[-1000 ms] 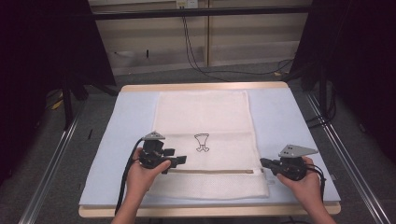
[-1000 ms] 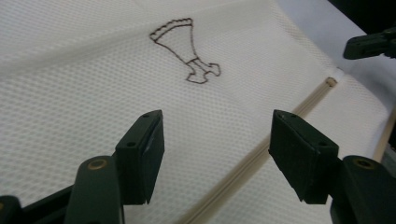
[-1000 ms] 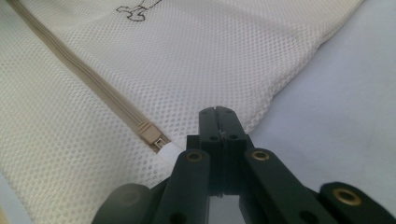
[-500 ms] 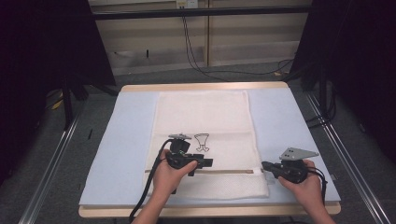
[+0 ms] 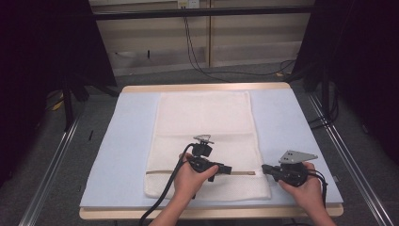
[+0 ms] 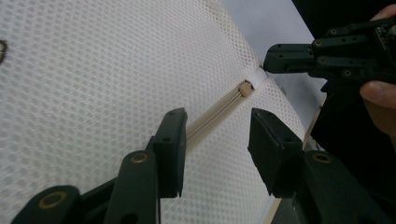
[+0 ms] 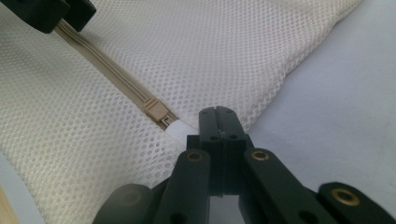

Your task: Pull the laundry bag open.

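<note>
A white mesh bag (image 5: 207,117) lies flat on a pale blue mat (image 5: 124,136). A beige zipper (image 5: 157,172) runs across its near end, with the slider (image 6: 245,87) at the right edge by a white tab (image 7: 180,131). My left gripper (image 5: 227,168) hovers over the zipper (image 6: 210,116), which runs between its pads untouched. Its jaws have just been closing and are still apart. My right gripper (image 5: 264,168) is shut, tips (image 7: 217,114) at the white tab. Whether it pinches fabric I cannot tell.
The mat covers a wooden table (image 5: 202,87). Bare mat lies left and right of the bag. Metal rails (image 5: 51,165) run along both sides on the floor. Cables (image 5: 197,56) hang behind the far edge.
My left hand has slid right along the zipper toward the right gripper, and its jaws have narrowed. The right hand has stayed put.
</note>
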### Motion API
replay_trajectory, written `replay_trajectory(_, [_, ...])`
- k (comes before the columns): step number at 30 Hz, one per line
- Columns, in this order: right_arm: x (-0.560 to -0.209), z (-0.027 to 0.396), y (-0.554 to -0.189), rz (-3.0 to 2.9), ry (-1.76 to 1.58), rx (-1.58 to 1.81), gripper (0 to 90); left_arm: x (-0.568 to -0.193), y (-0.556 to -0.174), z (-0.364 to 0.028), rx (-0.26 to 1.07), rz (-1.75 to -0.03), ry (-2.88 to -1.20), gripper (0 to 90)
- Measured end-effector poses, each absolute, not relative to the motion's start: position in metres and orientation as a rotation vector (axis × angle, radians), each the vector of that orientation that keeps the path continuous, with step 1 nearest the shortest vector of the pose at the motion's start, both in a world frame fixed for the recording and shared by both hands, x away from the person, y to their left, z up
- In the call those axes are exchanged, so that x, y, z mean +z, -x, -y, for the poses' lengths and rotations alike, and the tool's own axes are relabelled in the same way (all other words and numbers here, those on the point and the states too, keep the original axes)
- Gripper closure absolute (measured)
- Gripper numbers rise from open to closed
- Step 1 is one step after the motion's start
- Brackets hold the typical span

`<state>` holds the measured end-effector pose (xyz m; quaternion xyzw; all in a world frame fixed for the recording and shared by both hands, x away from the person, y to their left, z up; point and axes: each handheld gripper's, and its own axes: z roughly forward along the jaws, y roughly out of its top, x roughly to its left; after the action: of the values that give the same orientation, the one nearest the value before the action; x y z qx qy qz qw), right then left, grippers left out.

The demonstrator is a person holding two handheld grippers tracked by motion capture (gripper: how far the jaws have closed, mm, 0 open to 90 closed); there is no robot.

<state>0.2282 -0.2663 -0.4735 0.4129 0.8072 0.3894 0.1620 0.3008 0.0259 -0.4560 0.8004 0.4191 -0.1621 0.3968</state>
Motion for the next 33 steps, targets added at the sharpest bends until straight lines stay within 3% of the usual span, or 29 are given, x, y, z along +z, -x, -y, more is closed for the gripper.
replay_trajectory(9, [-0.474,0.265,-0.229,-2.312,-1.171,1.101,90.0,-0.462,-0.3,-0.002,-0.456,-1.052,-2.045,63.5])
replay_trajectory(21, [-0.47,0.263,-0.229,-2.293,-1.161,1.143,90.0,-0.468,-0.299,0.021,-0.496,-1.057,-2.067,62.1])
replay_trajectory(33, [-0.477,0.258,-0.231,-2.358,-1.135,1.041,90.0,-0.474,-0.3,0.03,-0.537,-1.102,-2.058,66.4])
